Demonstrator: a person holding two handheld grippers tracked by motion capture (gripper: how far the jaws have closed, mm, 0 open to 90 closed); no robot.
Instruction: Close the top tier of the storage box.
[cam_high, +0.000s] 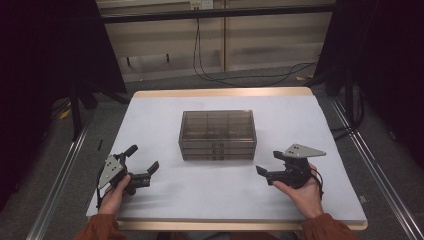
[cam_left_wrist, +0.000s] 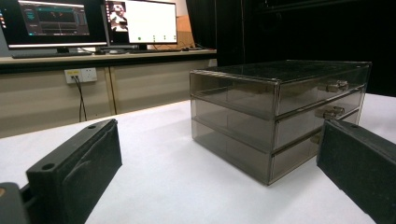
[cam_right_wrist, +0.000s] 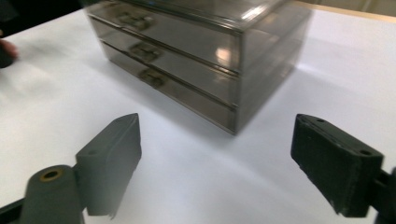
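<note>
Standing at the middle of the white table (cam_high: 165, 195), the smoked-plastic three-drawer box (cam_high: 218, 135) is seen with its long axis running side to side and its drawer handles (cam_high: 217, 152) facing the person's edge. It lies ahead of and between both tools: the left gripper (cam_high: 144, 162) rests to the near left, jaws spread and empty, and the right gripper (cam_high: 268, 163) to the near right, jaws likewise wide apart with nothing between them. The right gripper is judged slightly nearer the box's front corner, so an inward, forward reach toward the handles would be called for.
</note>
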